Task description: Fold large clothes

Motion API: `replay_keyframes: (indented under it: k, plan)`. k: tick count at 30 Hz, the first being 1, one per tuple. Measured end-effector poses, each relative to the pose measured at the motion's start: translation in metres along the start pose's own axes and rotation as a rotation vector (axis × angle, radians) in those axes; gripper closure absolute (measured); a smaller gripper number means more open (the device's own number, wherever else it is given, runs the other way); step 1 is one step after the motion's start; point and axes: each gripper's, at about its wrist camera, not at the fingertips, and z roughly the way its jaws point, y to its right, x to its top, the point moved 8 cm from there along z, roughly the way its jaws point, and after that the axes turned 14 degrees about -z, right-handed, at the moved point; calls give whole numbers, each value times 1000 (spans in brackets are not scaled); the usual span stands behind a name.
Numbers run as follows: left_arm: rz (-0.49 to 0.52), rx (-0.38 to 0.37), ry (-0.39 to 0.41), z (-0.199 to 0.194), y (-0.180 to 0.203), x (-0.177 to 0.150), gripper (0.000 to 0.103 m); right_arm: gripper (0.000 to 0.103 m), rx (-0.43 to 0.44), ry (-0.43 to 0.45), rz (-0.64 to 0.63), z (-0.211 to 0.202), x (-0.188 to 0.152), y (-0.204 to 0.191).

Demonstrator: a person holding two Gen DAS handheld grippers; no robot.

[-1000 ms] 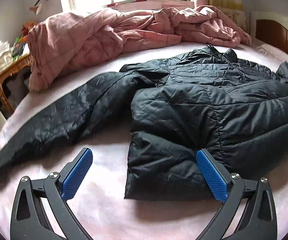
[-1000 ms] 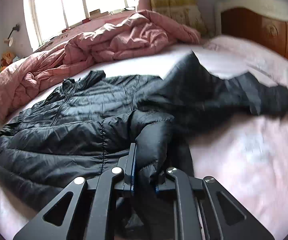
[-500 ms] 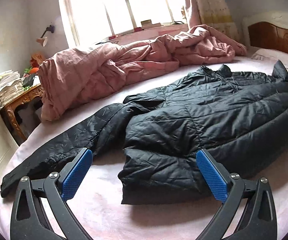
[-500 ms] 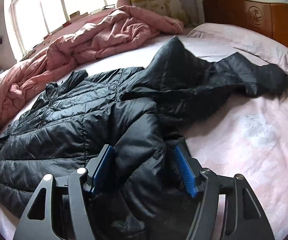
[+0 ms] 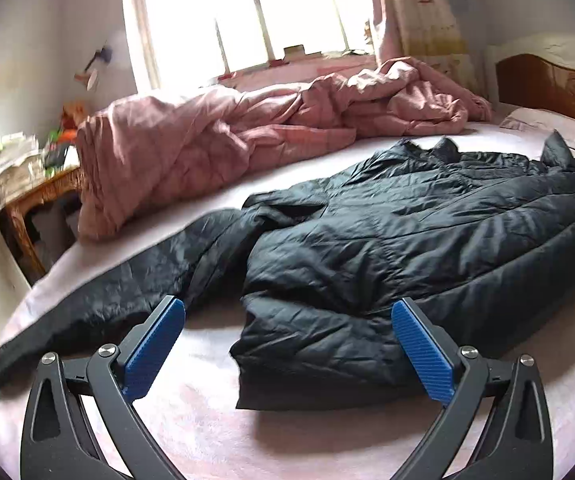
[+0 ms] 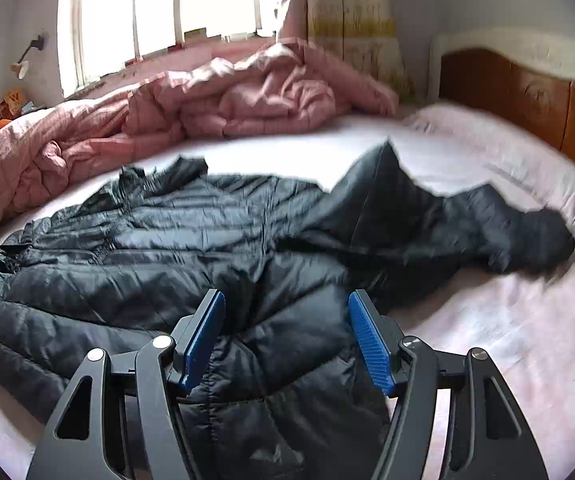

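Left wrist view takes in the bed (image 5: pixel 215 432) with a pink quilt (image 5: pixel 247 132) heaped by the window; the black jacket (image 5: pixel 407 240) lies spread across the sheet — one sleeve stretched out. Left gripper (image 5: pixel 287 348) gapes wide, empty. Right gripper (image 6: pixel 285 340) stands parted over the hem — pads clear of the fabric.

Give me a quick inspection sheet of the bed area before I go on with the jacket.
Surface: bed, pink sheet, bare near the claws.
Job's things: black jacket lies spread, sleeve stretched out to the side.
Clutter: pink quilt heaped by the window.
Grippers: left claw open, nothing between pads; right claw open over the jacket's hem, not pinching.
Cables: nothing seen.
Surroundings: headboard, window, cluttered side table.
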Motion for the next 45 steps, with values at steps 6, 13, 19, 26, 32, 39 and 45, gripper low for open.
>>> replay_keyframes:
  k: [6,13,19,26,32,39,45]
  plan:
    - [-78,-73,124,-28,-3,21,0,36,-40,100,-4,-37,-4,0]
    - [-268,-87,202,-58,-25,39,0,36,-92,62,-57,-41,-23,-15]
    - [-234,-55,241,-66,-12,31,0,28,-18,89,-79,-48,-25,-28]
    - [-270,-20,138,-40,-15,16,0,28,-97,109,-118,-50,-22,-45]
    - [-275,-28,85,-30,-13,10,0,28,-60,139,-39,-53,-21,-40]
    - [-286,-35,88,-30,-14,8,0,22,-46,73,-2,-37,-25,-32]
    - [-256,-26,130,-38,-8,11,0,22,-51,96,10,-39,-22,-28]
